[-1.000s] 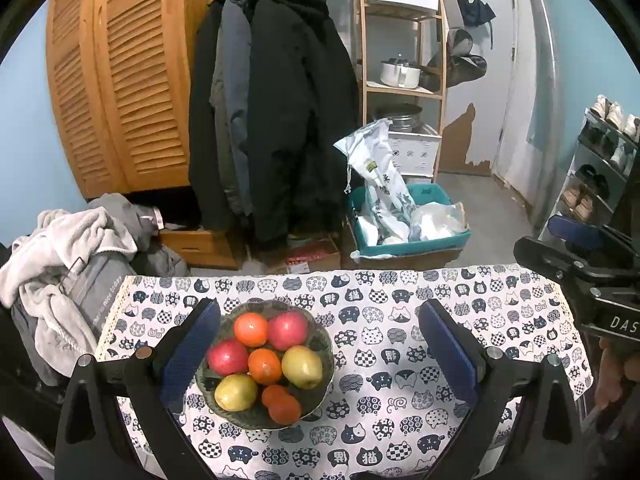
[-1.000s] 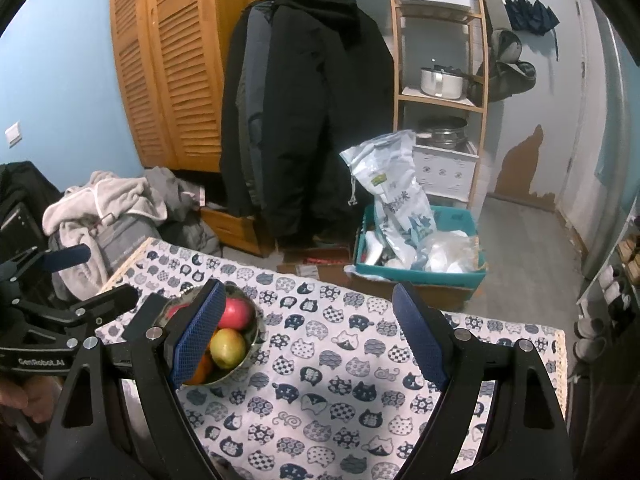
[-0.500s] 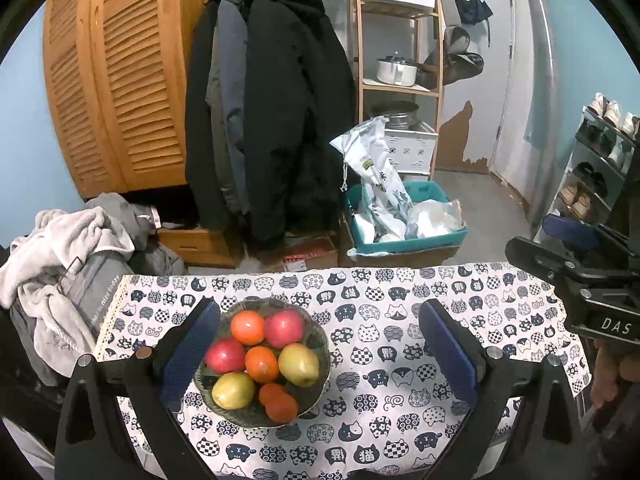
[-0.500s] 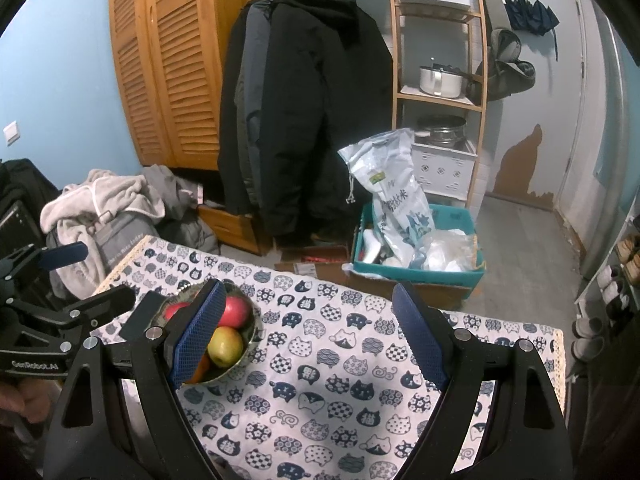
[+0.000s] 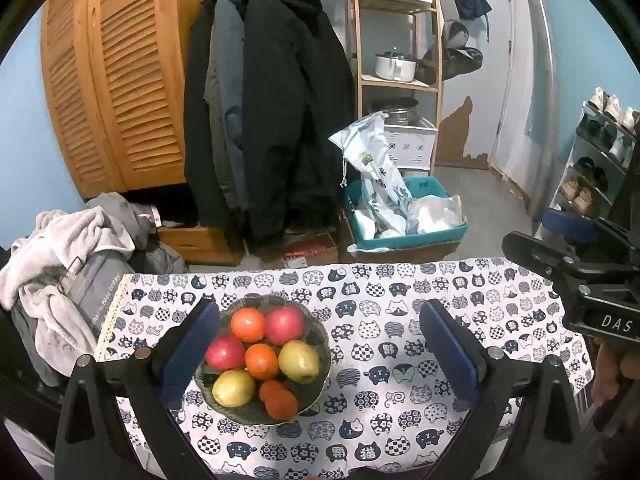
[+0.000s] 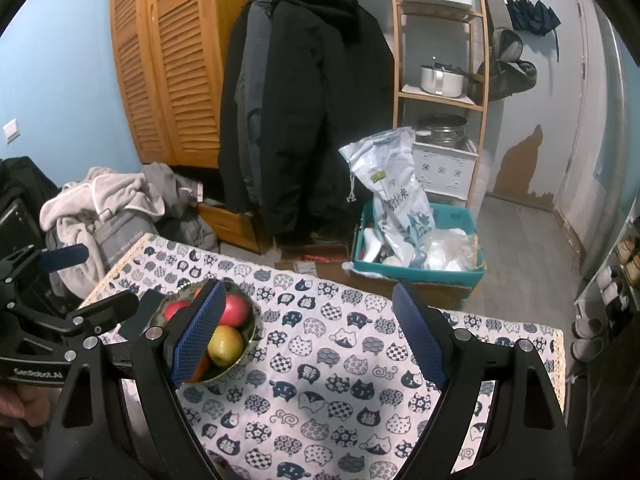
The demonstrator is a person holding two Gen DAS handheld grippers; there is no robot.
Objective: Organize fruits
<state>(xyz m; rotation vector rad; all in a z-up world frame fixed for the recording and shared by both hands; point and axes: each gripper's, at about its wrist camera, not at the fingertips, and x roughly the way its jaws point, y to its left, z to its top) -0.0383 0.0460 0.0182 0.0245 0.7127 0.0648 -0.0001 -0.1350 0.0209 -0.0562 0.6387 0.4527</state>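
While both grippers hang above the cat-print tablecloth (image 5: 400, 320), every visible fruit lies gathered in one dark bowl (image 5: 320, 344) near the table's left end. Left gripper (image 5: 320, 356): jaws spread wide, nothing between the pads, framing the bowl from above. Right gripper (image 6: 306, 340): likewise spread and empty, over bare cloth to the bowl's right. Contents: two red apples (image 5: 226, 353), two yellow-green apples (image 5: 299, 361), and several oranges (image 5: 261, 361), heaped so the rim keeps the round fruit from rolling. Orientation: the fruits are near-spherical, with no marked long axis; the yellow-green apple at right appears to turn its stem end toward the table's near edge, though this is uncertain. Such an arrangement fits either a finished gathering or a pile awaiting sorting.
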